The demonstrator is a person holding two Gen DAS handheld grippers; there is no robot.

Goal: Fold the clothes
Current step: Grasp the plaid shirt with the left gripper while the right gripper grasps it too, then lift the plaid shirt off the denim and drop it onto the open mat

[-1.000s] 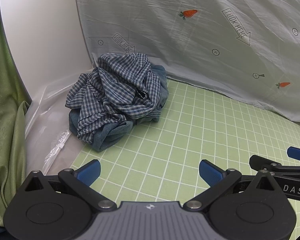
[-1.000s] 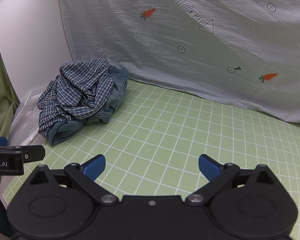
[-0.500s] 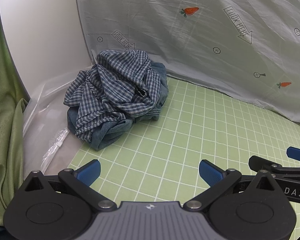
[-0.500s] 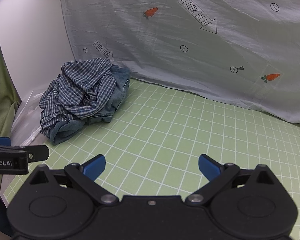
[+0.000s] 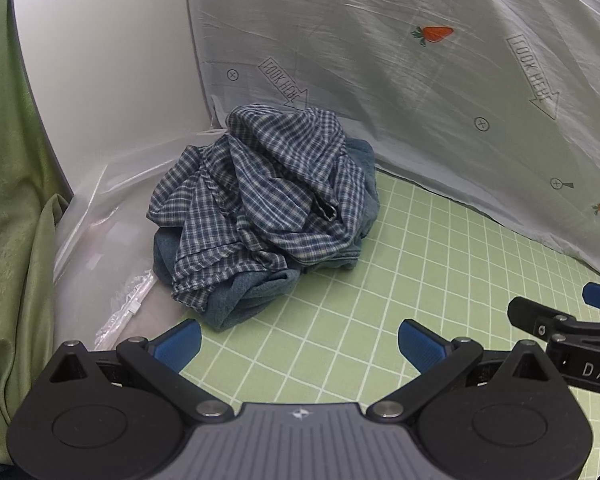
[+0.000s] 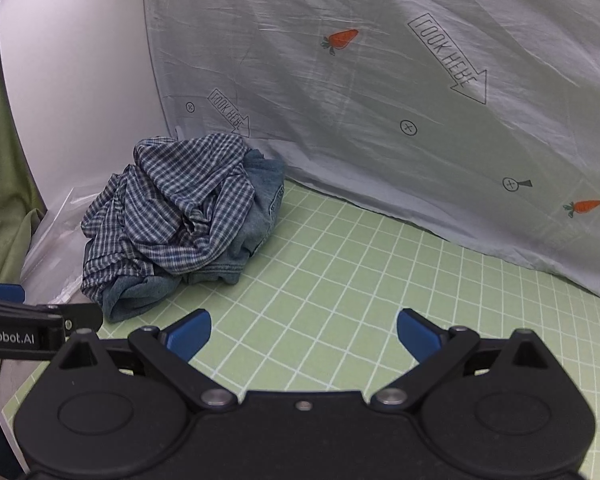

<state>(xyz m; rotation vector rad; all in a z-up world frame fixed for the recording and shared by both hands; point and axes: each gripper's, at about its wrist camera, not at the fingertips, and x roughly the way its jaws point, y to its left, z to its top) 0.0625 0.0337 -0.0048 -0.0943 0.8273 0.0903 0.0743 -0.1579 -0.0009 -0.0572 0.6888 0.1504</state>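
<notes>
Pale green matting [image 5: 380, 320] ruled with a white grid covers the work surface, backed by a wrinkled light grey sheet [image 5: 380, 80] printed with carrots, small crossed circles and "LOOK HERE" arrows, while a white panel [image 5: 100, 60] closes off the far left and a green curtain [image 5: 12, 200] hangs beside it. Crumpled into a loose mound at the far left corner of the mat, the clothes sit where the sheet meets the white panel. On top is a blue and white checked shirt [image 5: 260, 200], heavily creased, with folds running in all directions and one hem trailing down the near side. Under it and wrapping around its right and lower edges lies a faded blue denim garment [image 6: 266, 200], its stitched seams visible in the right wrist view. Clear plastic film [image 5: 112, 240] lies next to the pile on the left. Both tools hover over the mat near the pile without touching it: the left gripper [image 5: 298, 340] has its blue-tipped fingers spread wide and empty, and the right gripper [image 6: 302, 332] is likewise spread apart, holding nothing.
</notes>
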